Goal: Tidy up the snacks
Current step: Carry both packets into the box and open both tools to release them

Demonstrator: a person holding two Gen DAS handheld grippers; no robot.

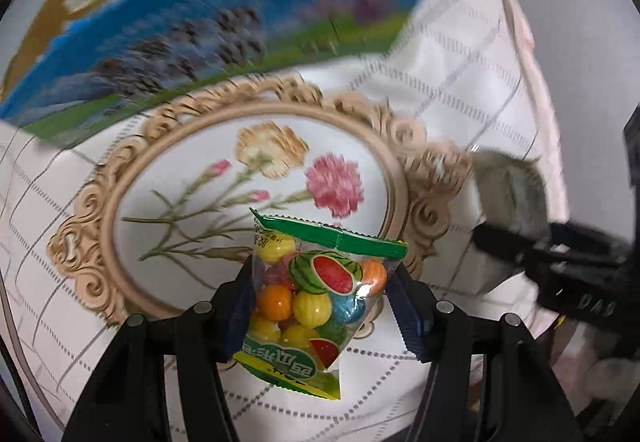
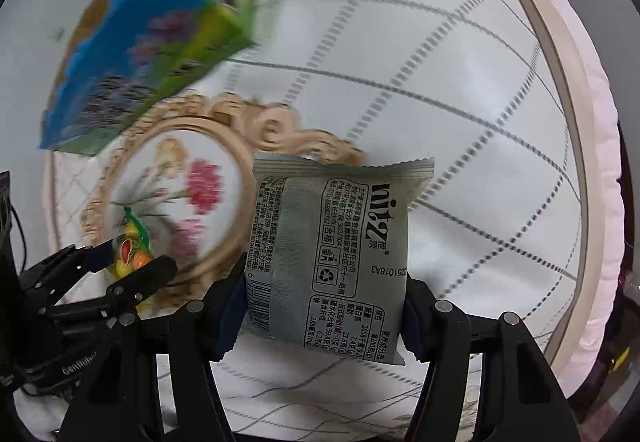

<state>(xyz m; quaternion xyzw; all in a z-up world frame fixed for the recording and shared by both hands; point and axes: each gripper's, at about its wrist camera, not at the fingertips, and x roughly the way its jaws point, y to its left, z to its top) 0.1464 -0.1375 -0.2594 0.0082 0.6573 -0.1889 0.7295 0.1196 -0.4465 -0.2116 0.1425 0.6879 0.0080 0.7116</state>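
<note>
The left tool [image 1: 324,306] is closed on a candy bag [image 1: 316,298], above the flower tablecloth [image 1: 460,82]. The right tool [image 2: 324,318] grips a grey snack packet [image 2: 336,254]. A blue box [image 1: 208,42] stands at 11 o'clock.

We see our right gripper [image 2: 320,318] clamped on a flat grey-silver foil snack packet [image 2: 336,258] printed with black text, its crimped top edge pointing away from us; its blue-padded fingers [image 2: 230,316] press both sides of the packet; below lies a white tablecloth with grey grid lines [image 2: 460,90] and a beige scrolled oval frame with embroidered pink flowers [image 2: 200,182]; at far left our left gripper [image 2: 128,262] holds a small clear bag of coloured candy balls [image 2: 130,250]; a blurred blue-and-green cardboard box [image 2: 156,54] stands behind.
</note>
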